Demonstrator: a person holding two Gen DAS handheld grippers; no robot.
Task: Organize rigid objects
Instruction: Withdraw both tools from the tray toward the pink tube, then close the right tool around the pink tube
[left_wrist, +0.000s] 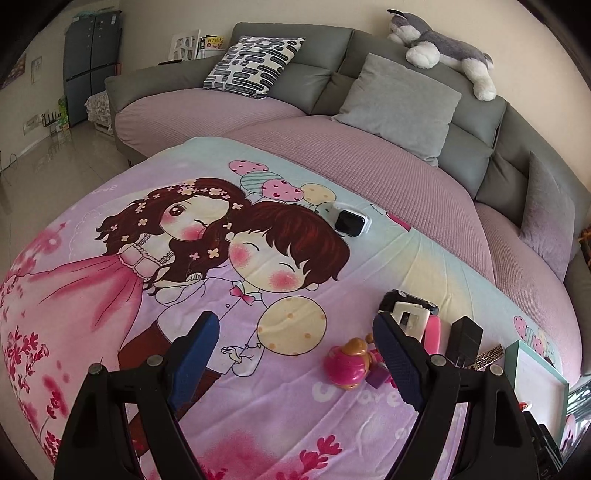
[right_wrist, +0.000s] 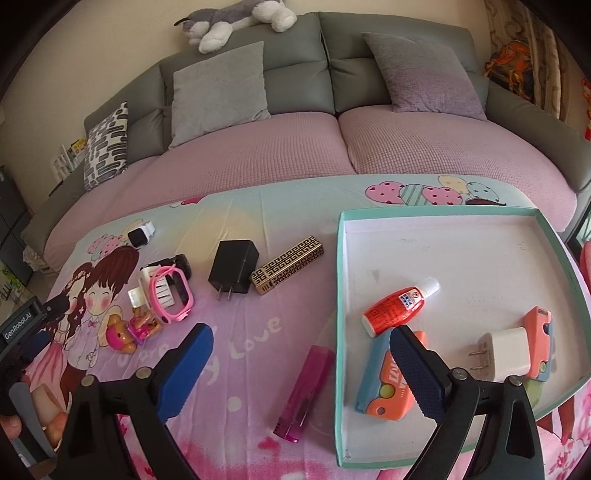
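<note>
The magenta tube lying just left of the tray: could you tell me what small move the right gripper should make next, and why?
Probably lower the right gripper over the magenta tube and close on it. Both grippers are open and empty, the tube lies on the blanket nearly between the right gripper's fingers, and the tray, already holding a red bottle and a white charger, sits right beside it.

Soft daylight, sharp focus, fisheye-bent vignetted edges.
</note>
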